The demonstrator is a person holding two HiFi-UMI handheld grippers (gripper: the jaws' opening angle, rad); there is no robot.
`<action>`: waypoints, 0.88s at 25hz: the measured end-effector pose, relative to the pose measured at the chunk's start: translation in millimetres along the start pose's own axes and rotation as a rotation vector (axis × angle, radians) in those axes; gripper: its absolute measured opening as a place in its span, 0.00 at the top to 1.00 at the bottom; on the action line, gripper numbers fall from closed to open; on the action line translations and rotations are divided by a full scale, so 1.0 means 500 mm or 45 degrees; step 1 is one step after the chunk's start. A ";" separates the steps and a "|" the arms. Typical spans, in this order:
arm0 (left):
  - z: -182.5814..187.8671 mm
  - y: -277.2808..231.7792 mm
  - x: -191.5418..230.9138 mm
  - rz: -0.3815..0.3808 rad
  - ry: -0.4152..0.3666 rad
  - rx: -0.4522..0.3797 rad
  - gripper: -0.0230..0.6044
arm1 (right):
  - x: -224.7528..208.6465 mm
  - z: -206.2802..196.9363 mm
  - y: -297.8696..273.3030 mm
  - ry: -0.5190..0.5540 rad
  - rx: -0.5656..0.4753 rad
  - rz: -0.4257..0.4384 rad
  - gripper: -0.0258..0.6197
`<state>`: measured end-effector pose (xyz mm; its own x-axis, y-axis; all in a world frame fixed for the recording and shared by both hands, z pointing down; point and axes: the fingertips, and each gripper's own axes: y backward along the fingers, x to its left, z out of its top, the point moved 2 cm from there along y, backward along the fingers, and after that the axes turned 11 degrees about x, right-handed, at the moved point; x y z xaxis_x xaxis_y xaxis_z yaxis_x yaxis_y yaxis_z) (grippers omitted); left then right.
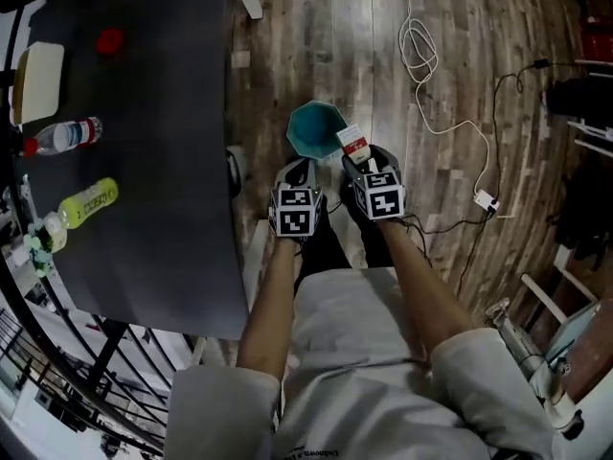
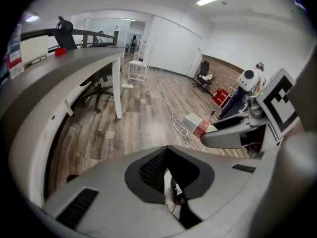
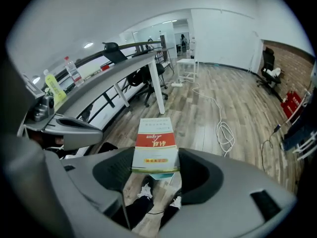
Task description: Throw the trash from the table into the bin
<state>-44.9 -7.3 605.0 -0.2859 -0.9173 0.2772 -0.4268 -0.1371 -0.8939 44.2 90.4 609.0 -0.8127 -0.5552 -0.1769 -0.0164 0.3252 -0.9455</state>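
Observation:
A teal bin (image 1: 314, 127) stands on the wood floor beside the dark table (image 1: 172, 113). My right gripper (image 1: 360, 157) is shut on a red and white carton (image 1: 353, 141), which sits at the bin's right rim in the head view. In the right gripper view the carton (image 3: 154, 145) lies flat between the jaws, with a sliver of the teal bin (image 3: 161, 175) under it. My left gripper (image 1: 297, 172) hangs just left of the right one, near the bin, jaws together and empty. The left gripper view shows its own jaws (image 2: 166, 155) meeting, and the carton (image 2: 197, 125) to the right.
On the table lie a red cap (image 1: 110, 40), a clear water bottle (image 1: 65, 136), a yellow-green bottle (image 1: 88, 202) and a cream flat pad (image 1: 38, 80). A white cable (image 1: 419, 51) and a plug block (image 1: 486, 199) lie on the floor to the right. My legs are below the grippers.

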 end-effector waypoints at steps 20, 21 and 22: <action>-0.185 -0.464 0.233 0.046 0.034 0.048 0.92 | -0.075 -0.129 -0.526 0.039 0.087 0.142 0.49; -0.191 -0.480 0.234 0.043 0.030 0.049 0.92 | -0.075 -0.135 -0.546 0.059 0.093 0.145 0.49; -0.197 -0.492 0.230 0.034 0.020 0.052 0.92 | -0.075 -0.143 -0.561 0.071 0.102 0.148 0.49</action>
<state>-57.2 -42.3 891.2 -0.3106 -0.9148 0.2582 -0.3836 -0.1279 -0.9146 37.3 74.8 900.2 -0.8376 -0.4730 -0.2732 0.1246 0.3216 -0.9386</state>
